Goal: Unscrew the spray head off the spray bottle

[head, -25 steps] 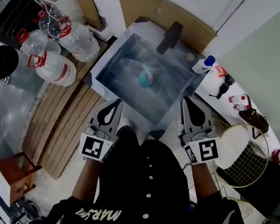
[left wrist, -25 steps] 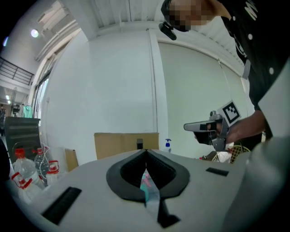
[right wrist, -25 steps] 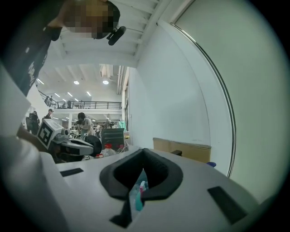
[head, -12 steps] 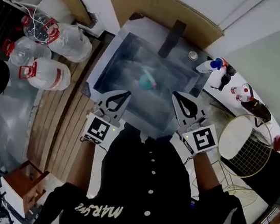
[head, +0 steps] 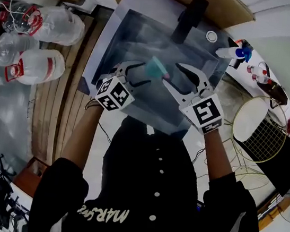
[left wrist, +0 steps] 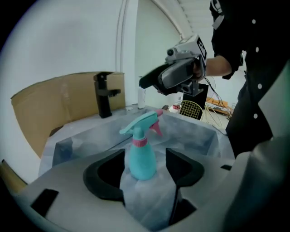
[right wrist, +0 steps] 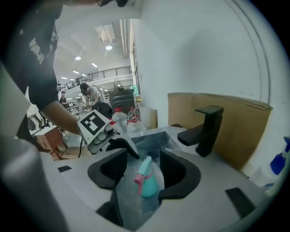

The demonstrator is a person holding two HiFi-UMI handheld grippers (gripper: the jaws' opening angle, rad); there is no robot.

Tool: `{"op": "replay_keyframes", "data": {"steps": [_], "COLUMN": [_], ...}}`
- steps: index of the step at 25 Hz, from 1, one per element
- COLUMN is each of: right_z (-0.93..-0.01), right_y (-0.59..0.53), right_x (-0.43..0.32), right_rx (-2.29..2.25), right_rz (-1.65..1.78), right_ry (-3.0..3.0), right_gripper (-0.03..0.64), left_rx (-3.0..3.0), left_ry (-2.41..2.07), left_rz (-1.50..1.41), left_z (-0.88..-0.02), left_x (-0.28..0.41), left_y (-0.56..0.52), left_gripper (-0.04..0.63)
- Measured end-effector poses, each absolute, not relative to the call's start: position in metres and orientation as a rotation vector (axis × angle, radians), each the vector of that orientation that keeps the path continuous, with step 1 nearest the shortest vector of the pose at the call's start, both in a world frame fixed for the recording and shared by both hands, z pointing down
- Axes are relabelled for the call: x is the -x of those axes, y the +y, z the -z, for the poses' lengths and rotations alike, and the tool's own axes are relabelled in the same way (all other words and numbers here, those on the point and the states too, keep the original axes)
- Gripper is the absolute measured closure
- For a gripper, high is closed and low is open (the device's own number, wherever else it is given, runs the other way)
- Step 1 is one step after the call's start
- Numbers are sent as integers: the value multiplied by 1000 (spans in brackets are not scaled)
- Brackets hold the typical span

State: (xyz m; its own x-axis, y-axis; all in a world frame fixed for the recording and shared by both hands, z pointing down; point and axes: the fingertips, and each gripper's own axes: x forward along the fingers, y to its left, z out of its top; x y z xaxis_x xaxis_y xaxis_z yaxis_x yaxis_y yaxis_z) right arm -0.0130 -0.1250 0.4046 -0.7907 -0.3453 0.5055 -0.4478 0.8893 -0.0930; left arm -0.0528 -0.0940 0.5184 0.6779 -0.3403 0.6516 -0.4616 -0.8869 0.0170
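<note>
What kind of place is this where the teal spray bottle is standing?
Probably a workshop or test hall with a mock-up washing station, not a home kitchen: a sink with a black faucet backed by bare cardboard, and big water jugs on the floor beside it.

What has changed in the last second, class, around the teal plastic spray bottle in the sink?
The left gripper and the right gripper moved forward from the near edge of the grey sink to flank the teal plastic spray bottle. Their jaws are opening, with the bottle lined up between them but untouched; nothing was grasped. The bottle stayed upright in the sink, spray head on.
</note>
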Motion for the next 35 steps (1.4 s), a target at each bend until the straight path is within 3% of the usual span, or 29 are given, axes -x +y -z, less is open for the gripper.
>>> {"op": "replay_keyframes", "data": {"steps": [2, 4, 14, 27, 35], "right_z": [-424, -443, -500, -513, -514], "right_y": [-132, -134, -138, -144, -141], "right_x": [27, 37, 52, 59, 57], "right_rx": [-544, -516, -493, -486, -322], "right_rz": [-300, -310, -265, -175, -90], "right_ry": [-2505, -2452, -2323, -2295, -2306], "right_gripper": [360, 347, 364, 476, 474], "left_rx": [-2693, -2673, -2707, -2809, -2815], "left_ry": [-618, -582, -429, -330, -317], "left_rz": [-1052, -1065, -1087, -1004, -949], "left_z": [-541, -560, -610, -620, -619], "left_x": [51, 47, 25, 15, 14], "left_y": [-102, -107, -120, -126, -126], "left_gripper": [253, 234, 215, 218, 219]}}
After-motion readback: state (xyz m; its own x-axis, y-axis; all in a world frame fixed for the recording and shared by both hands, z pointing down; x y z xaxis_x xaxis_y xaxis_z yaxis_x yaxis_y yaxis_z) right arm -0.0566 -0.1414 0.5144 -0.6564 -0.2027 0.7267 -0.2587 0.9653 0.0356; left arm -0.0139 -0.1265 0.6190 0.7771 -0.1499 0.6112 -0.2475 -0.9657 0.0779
